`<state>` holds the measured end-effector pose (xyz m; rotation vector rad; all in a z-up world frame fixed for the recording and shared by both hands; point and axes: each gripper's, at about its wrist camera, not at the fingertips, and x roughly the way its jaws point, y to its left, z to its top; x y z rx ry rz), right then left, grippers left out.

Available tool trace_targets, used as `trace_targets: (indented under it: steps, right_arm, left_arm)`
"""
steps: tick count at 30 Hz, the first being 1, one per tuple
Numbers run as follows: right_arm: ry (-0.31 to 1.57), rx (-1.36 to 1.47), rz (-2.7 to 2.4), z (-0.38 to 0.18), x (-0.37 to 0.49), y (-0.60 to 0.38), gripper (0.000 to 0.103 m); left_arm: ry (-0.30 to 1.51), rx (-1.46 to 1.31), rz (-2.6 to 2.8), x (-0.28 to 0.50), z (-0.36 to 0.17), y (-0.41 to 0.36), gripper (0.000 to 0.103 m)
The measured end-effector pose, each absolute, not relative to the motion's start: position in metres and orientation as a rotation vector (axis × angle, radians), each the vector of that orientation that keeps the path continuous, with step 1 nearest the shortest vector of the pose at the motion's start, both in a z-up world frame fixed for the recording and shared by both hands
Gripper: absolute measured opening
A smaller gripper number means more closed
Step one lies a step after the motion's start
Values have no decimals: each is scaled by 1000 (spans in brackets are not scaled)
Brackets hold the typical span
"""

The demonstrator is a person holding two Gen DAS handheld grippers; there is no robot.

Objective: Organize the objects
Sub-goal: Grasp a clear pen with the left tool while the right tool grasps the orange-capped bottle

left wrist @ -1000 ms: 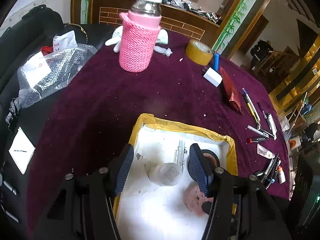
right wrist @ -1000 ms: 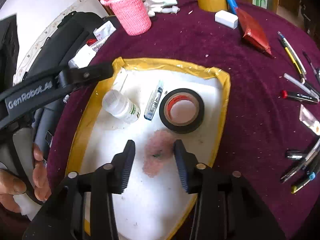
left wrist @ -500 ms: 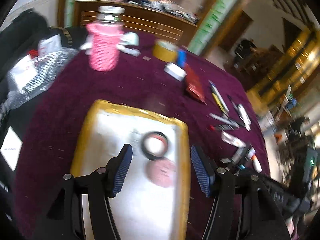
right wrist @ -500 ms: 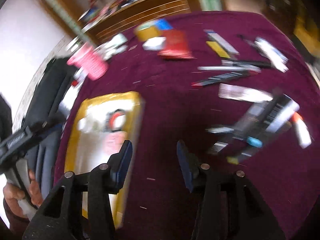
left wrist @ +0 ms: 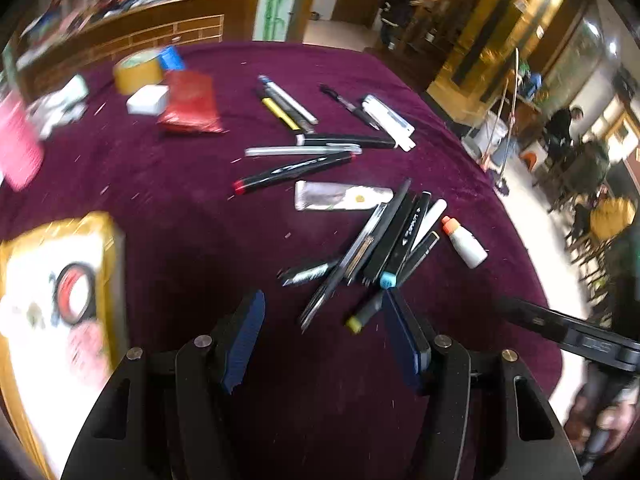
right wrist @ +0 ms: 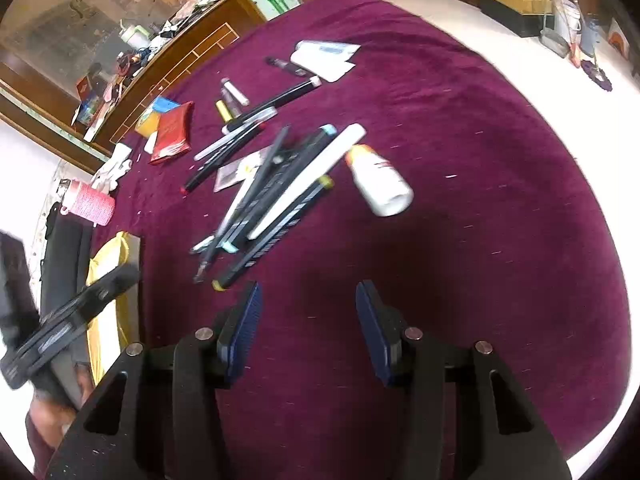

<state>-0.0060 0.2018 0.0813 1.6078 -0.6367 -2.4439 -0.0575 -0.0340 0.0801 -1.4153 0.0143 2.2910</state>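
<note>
Fingers of the left gripper [left wrist: 322,330] apart, nothing between them, only purple cloth under the gap. Fingers of the right gripper [right wrist: 308,314] also apart and empty, and just opened wider than a moment ago.

Round surface [right wrist: 480,160] covered in dark purple cloth with small white specks. Pile of pens and markers [left wrist: 380,248] lying crossed over each other, just ahead of the left fingers. Small white bottle with an orange cap [left wrist: 464,242] on its side right beside the pile. Flat silver packet [left wrist: 340,200] a bit further back. More pens [left wrist: 300,152] spread out beyond that. Red packet [left wrist: 192,104], white block [left wrist: 147,99] and yellow tape roll [left wrist: 138,70] near the far edge. White tray with yellow rim [left wrist: 110,264] off at the left, black tape ring [left wrist: 76,294] inside it. Pink knitted bottle cover [right wrist: 90,204] far off, blurry.

Wooden counter and a big room with pale floor behind. Lots of bare cloth on the right side, up to the round edge.

Earlier, both grippers over the white tray; now over the cloth, next to the pen pile, tray off to the side.
</note>
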Motion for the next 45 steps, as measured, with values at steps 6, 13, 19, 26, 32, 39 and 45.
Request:
trace_targets:
  steps: [6,13,19,26,32,39,45]
  right_arm:
    - [-667,1609,-2444,76,-5,250,48]
    - [-664,1630,-2406,64,-17,270,48]
    - [-628,1629,-2364,59,-29,271,48]
    - [-641,1648,-2326,50,-35,273,48]
    - [-627,1664,-2318,45,-35,274,48]
    - [-625,1674,-2305,42,-36,274,48]
    - [-609,1671,-2308,44,-37,272,48]
  left_arm:
    - [207,-1389,2353,-88,55,-1,54]
    - [240,-1452,2179,-78,30,43,51]
    - [80,-1500,2078,-56,36,35,33]
    - [86,-1526,2161,-64,34,19,33]
    - [77,-1545,2172,-59,24,22,34]
    - [218,-1531,2213,-53,24,42,33]
    - [148,-1518,2232,-55,26,37,16]
